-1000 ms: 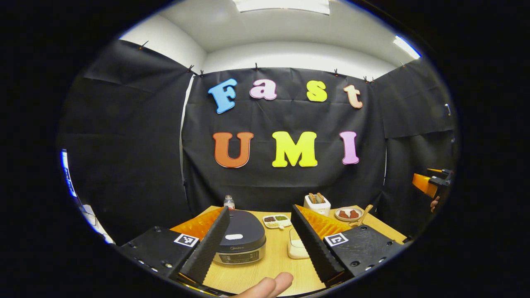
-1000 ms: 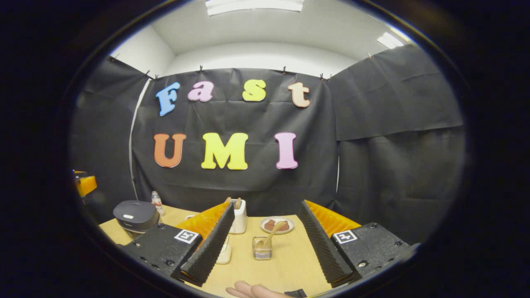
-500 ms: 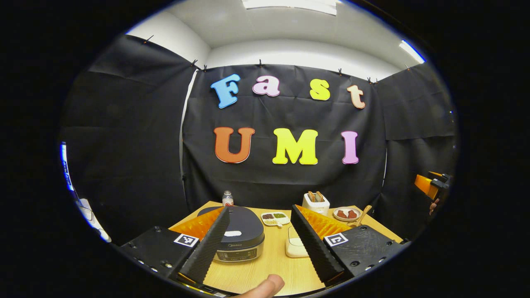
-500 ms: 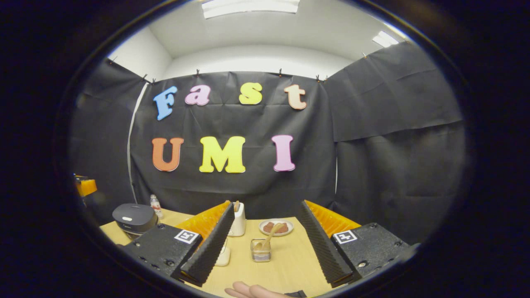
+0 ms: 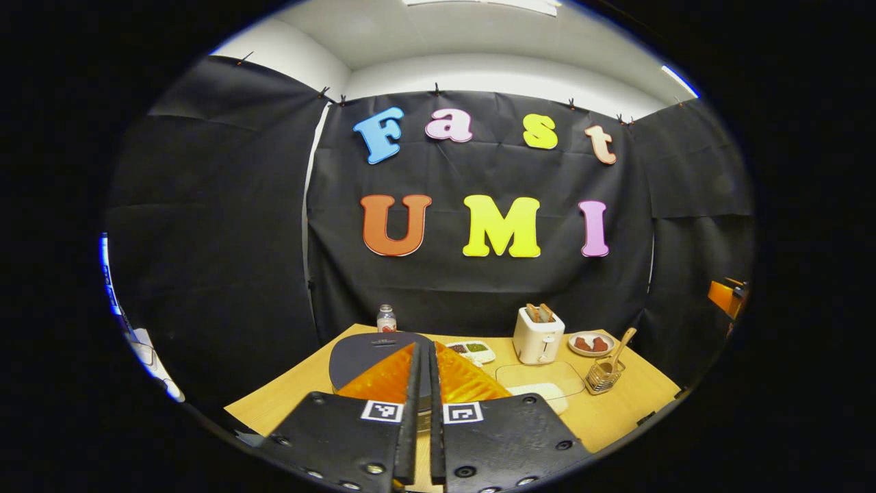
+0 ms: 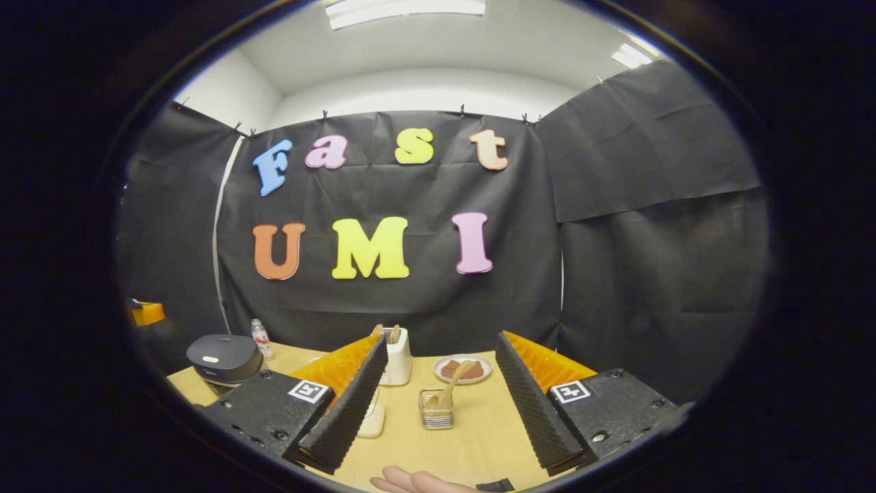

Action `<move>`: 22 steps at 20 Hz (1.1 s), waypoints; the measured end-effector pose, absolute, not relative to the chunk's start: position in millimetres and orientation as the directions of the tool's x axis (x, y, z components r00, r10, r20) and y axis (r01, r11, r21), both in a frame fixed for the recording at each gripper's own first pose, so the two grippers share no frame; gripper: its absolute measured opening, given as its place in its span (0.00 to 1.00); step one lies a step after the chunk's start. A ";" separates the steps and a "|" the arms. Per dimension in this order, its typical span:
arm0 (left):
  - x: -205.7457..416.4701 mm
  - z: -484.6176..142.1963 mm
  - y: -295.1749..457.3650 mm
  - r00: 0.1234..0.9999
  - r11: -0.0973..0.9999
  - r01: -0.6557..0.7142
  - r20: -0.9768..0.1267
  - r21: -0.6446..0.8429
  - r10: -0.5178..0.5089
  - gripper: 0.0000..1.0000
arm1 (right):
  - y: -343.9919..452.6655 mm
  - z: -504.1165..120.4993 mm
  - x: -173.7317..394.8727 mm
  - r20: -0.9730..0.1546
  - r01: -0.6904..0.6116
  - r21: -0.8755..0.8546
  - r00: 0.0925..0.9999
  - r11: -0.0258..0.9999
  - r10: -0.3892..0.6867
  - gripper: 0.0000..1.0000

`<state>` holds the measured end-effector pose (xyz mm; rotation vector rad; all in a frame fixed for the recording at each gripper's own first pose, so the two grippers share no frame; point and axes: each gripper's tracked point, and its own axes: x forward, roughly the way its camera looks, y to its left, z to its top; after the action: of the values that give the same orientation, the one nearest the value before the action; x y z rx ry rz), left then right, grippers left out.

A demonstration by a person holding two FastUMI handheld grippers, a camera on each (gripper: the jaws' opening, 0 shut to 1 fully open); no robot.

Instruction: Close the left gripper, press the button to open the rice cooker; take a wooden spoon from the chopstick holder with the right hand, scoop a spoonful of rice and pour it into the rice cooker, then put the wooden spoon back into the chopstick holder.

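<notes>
Step 1 is finishing: the left gripper [image 5: 422, 383] is holding its fingers together above the lidded rice cooker [image 5: 366, 352], next needing a press on its button, while the right gripper [image 6: 438, 383] is waiting spread apart, facing the wooden spoon [image 6: 452, 389] in the chopstick holder [image 6: 436, 414].

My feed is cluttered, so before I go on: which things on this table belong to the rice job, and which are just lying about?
For the job:
- rice cooker, lid down
- wooden spoon
- chopstick holder holding it
- clear lidded rice box
- left tongs, shut
- right tongs, open

Lying about:
- toaster
- plate of reddish food
- divided dish
- small bottle
</notes>
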<state>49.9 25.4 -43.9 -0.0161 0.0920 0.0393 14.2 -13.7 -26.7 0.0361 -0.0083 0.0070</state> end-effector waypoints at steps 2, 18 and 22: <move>58.9 -68.0 23.2 0.983 0.999 -0.029 -0.182 -0.026 0.024 0.00 | -11.4 -33.4 17.8 -0.002 -0.013 0.025 1.000 1.000 0.013 1.00; 148.8 -175.5 70.0 0.838 0.987 -0.160 -0.528 0.007 0.139 0.00 | -18.0 -87.8 55.4 -0.077 -0.070 0.010 0.994 0.997 0.071 1.00; 150.6 -185.3 73.4 0.825 0.983 -0.183 -0.545 -0.003 0.152 0.00 | -24.2 -92.3 60.9 -0.065 -0.074 0.022 0.995 0.997 0.075 1.00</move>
<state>150.6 73.4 -185.3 -0.0554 0.5741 0.1780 60.9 -24.2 -92.3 0.0192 0.0658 0.0750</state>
